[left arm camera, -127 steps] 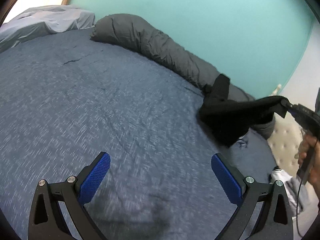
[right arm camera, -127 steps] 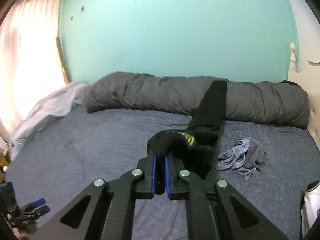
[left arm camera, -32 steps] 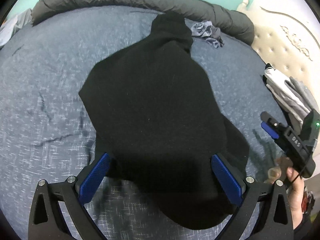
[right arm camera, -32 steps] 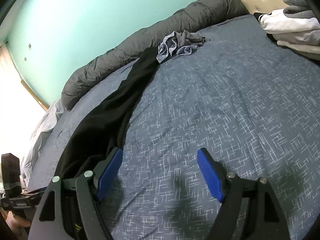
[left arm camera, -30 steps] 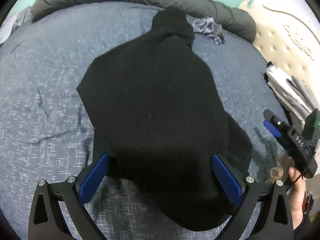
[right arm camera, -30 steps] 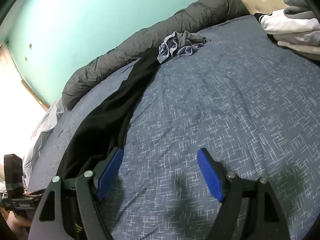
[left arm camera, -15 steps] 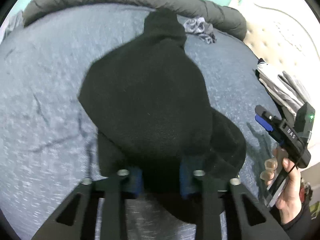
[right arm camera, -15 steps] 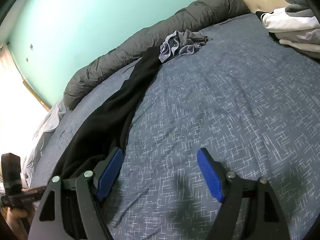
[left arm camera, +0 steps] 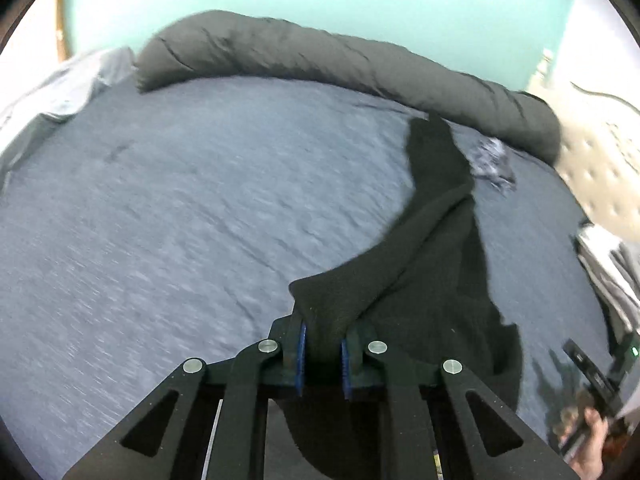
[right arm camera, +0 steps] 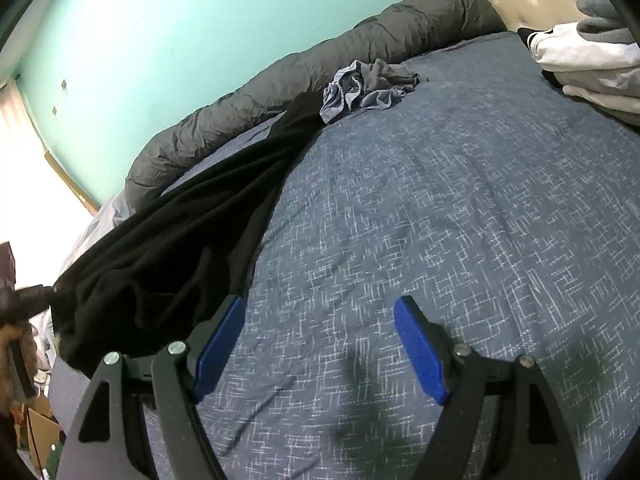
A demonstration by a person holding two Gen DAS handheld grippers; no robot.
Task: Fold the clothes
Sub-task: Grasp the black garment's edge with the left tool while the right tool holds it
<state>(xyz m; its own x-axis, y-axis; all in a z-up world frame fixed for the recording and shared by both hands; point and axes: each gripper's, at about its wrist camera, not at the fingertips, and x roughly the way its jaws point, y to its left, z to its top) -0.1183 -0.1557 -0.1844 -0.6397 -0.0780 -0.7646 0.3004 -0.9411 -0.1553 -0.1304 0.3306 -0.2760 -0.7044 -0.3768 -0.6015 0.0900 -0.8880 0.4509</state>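
A black garment stretches in a long band across the blue bedspread. Its far end lies near the rolled grey duvet. My left gripper has its jaws closing, and the blue pads pinch the garment's near edge, which is raised off the bed. In the right wrist view the same garment hangs taut from the left gripper at the far left. My right gripper is open just above the bedspread, beside the garment, with nothing between its fingers.
A rolled grey duvet lines the far side under a teal wall. A crumpled blue-grey cloth lies beside the garment's far end. Folded white and grey clothes sit by the tufted headboard.
My left gripper went from wide open to closed on the garment's near edge, then rose and swung left, pulling the spread garment into a narrow band. My right gripper kept still.
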